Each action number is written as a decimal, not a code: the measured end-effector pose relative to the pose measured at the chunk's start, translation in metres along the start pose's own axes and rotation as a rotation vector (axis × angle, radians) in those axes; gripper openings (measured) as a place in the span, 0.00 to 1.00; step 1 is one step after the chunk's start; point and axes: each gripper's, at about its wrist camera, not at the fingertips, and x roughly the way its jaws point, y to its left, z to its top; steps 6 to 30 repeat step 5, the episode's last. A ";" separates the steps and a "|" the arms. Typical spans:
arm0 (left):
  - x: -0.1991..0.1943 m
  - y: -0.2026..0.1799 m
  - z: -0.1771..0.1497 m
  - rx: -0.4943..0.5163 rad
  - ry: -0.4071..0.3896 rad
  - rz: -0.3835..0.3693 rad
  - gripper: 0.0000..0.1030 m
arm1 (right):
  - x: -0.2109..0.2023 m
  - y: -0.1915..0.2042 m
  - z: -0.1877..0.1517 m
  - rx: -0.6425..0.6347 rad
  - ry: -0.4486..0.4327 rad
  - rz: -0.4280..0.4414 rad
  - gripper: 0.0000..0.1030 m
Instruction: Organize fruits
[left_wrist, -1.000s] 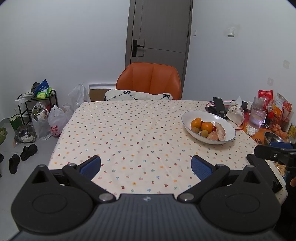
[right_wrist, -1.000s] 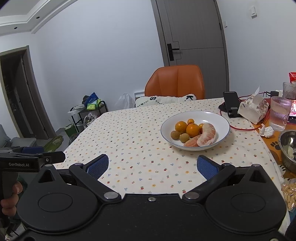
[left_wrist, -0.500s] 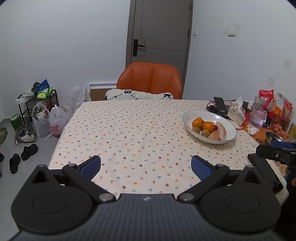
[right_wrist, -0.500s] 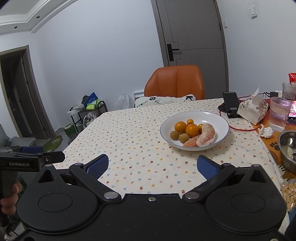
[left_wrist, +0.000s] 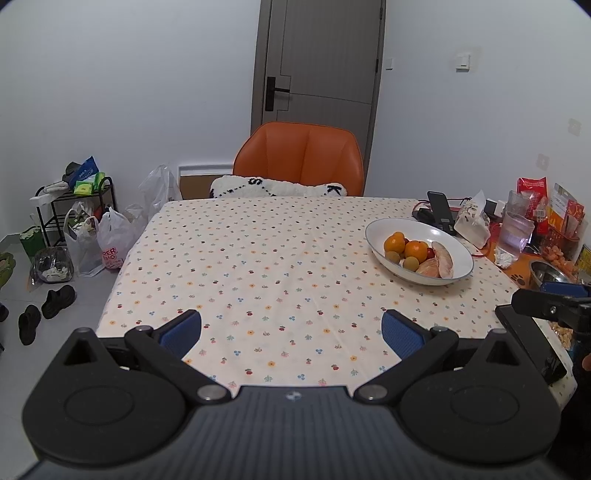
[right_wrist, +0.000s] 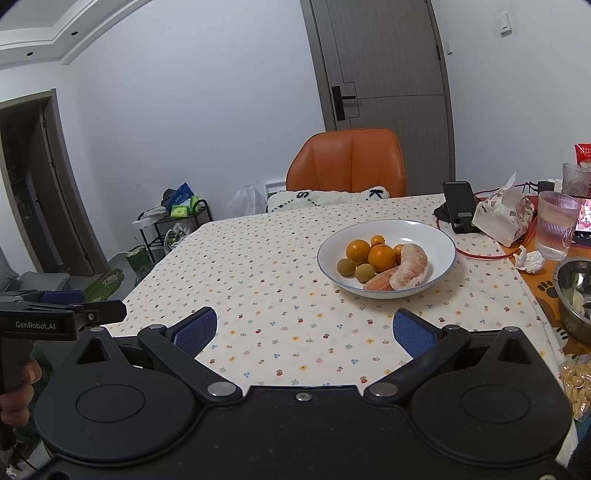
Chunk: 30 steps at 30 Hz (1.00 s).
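1. Fruits are lying together in a white bowl (right_wrist: 439, 240), which is sitting on the right part of the counter (left_wrist: 258, 266), on a cloth dotted with small flowers.
2. Two oranges (right_wrist: 381, 257) are being shown at the middle of the bowl, with two small brownish-green fruits (right_wrist: 346, 266) just beside them on the near left.
3. Peeled pomelo segments (right_wrist: 412, 271) are leaning against the oranges on the near right side of the bowl.
4. The left tongs (left_wrist: 291, 334) are being held released above the near edge of the counter, blue pads wide apart and nothing between them; the bowl is well apart from them, ahead and to the right.
5. The right tongs (right_wrist: 304, 330) are likewise being held spread and empty, with the bowl ahead of them, slightly right.
6. An orange chair (left_wrist: 301, 158) is standing at the far side of the counter.
7. A ribbed glass (right_wrist: 557, 225), a tissue pack (right_wrist: 502, 216) and a phone stand (right_wrist: 459, 210) are sitting to the right of the bowl.
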 end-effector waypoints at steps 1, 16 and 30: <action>0.001 0.000 0.000 0.002 0.002 -0.001 1.00 | 0.001 -0.001 0.000 0.001 0.001 0.000 1.00; 0.003 -0.003 -0.002 0.008 0.005 0.001 1.00 | 0.002 -0.002 -0.002 0.002 0.005 0.001 1.00; 0.003 -0.003 -0.002 0.008 0.005 0.001 1.00 | 0.002 -0.002 -0.002 0.002 0.005 0.001 1.00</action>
